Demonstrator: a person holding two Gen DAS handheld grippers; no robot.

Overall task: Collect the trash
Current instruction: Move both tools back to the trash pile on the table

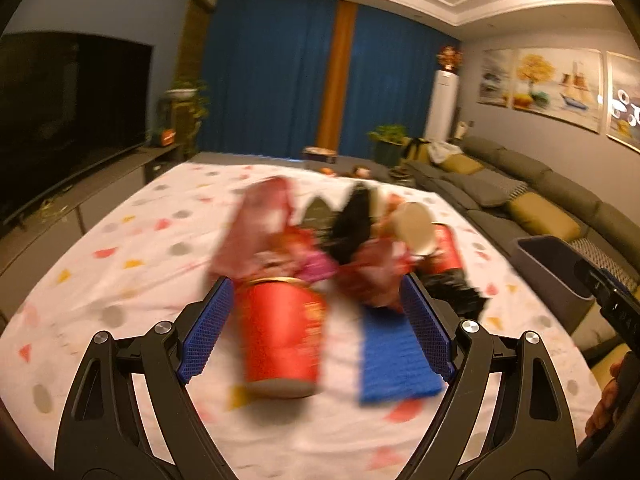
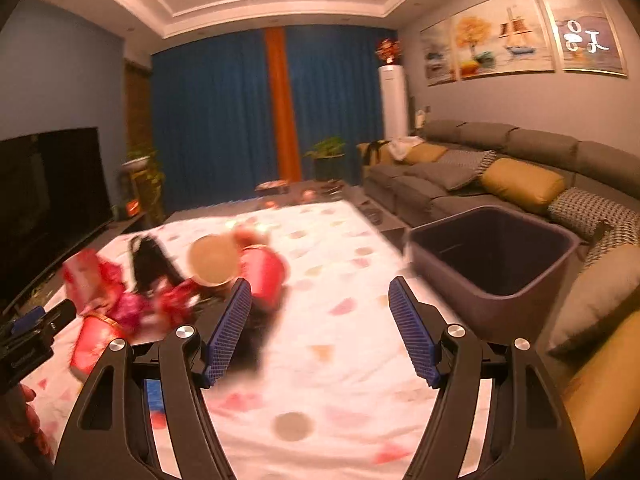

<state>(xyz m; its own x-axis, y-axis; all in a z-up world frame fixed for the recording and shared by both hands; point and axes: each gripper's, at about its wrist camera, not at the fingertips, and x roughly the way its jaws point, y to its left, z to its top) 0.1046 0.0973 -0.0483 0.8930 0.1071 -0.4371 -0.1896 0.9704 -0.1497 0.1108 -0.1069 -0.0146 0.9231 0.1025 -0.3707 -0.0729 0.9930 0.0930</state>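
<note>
A heap of trash lies on the white spotted cloth [image 1: 120, 280]: pink wrappers [image 1: 260, 228], a black bag [image 1: 352, 224], a paper cup [image 1: 416, 228] and a tipped red can [image 1: 446, 248]. My left gripper [image 1: 316, 284] is open around an upright red can [image 1: 280, 332], which stands close to the left pad. A flat blue piece [image 1: 396, 356] lies by the right pad. In the right wrist view my right gripper [image 2: 320, 284] is open over bare cloth [image 2: 340, 360], with the paper cup [image 2: 212, 258] and red can [image 2: 266, 276] just beyond its left finger. Both views are blurred.
A dark open bin [image 2: 472, 300] stands at the cloth's right edge, also seen as the bin [image 1: 548, 276]. A grey sofa [image 2: 520, 148] with cushions runs behind it. A TV [image 1: 72, 112] on a low cabinet lines the left side. A hand [image 1: 608, 400] holds the right gripper.
</note>
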